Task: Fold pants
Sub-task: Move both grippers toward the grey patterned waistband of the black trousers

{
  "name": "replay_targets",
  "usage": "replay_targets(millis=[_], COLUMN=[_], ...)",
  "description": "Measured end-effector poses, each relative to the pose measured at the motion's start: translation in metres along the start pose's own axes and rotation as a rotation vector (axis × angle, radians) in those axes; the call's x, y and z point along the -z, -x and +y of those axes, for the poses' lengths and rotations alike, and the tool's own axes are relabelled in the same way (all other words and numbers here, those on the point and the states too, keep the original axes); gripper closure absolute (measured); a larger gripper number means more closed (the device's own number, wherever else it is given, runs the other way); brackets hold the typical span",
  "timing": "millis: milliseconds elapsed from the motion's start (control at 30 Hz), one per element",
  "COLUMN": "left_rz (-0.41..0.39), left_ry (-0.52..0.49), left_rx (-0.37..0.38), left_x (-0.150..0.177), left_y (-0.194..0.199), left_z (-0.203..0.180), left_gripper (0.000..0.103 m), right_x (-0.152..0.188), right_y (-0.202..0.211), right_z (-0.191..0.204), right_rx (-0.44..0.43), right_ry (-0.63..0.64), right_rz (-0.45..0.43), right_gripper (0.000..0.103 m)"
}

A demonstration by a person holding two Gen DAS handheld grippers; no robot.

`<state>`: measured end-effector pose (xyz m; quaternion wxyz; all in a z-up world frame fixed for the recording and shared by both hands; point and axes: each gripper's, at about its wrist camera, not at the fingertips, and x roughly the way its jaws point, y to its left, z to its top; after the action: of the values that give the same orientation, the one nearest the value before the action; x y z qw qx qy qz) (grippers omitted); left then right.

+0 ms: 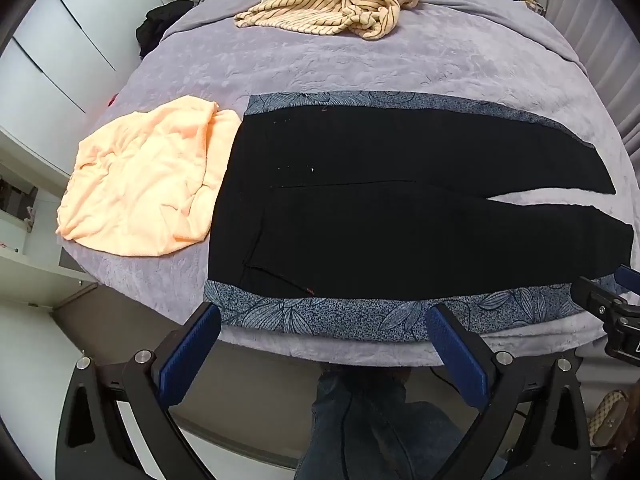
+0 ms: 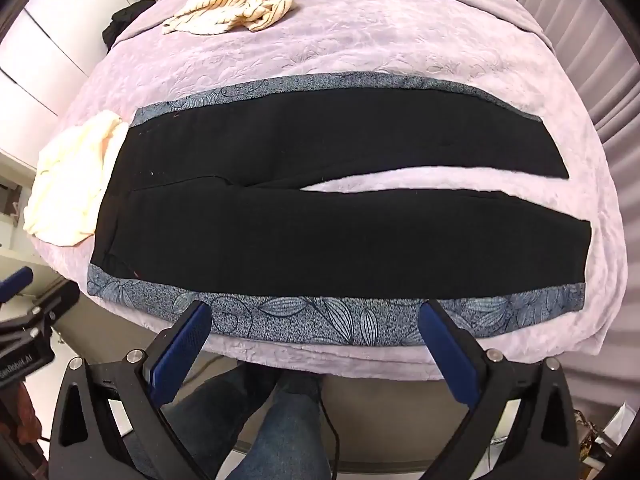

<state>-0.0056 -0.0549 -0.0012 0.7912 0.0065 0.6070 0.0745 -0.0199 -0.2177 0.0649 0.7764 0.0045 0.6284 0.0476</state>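
A home bedroom; a bed [image 1: 360,64] under a lilac quilted cover; white wardrobe doors [image 1: 48,40] beside it.

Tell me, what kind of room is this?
Probably a bedroom. The black pants lie flat on a bed with a soft purple cover, other clothes are piled at its far end, and white cupboard doors stand to the left.
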Motion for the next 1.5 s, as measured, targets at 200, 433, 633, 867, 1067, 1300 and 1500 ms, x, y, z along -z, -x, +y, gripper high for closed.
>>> replay_targets(millis=[200,433,633,867,1067,1300,1500], left_rz=[0.006,0.015,0.014,0.012,0.062,0.085,0.099], left_ry=[-0.015,0.000,-0.004,-0.029,-0.020,-0.035,-0.082], left_rx=[-0.039,-0.064,-0.085,-0.092,-0.075,-0.047,-0.041], left_x=[0.013,0.028,0.031,0.030,0.035,0.038,0.034], left_y=[0.003,0.007,0.012,0.008,-0.010,-0.025,-0.055], left_z=[-0.011,-0.012,-0.011,-0.011,-0.006,-0.001,0.012], left_gripper=[0.000,0.000,0.000,0.000,0.000,0.000,0.000], right_x=[0.004,0.022,0.026,0.020,0.021,0.023,0.023], right_y=[-0.009,-0.007,-0.003,-0.008,-0.020,-0.034,-0.056], right_z=[-0.008,-0.011,-0.015,-0.017,-0.017,-0.009,0.004], right_rx=[-0.008,-0.052,-0.079,-0.128,-0.210,-0.205,-0.205], right_ry=[-0.014,-0.035,-0.035,-0.063,-0.108,-0.158,-0.189], right_rz=[0.023,0.028,-0.015,-0.050,-0.001,0.031,0.020], right_gripper=[0.000,0.000,0.000,0.000,0.000,0.000,0.000])
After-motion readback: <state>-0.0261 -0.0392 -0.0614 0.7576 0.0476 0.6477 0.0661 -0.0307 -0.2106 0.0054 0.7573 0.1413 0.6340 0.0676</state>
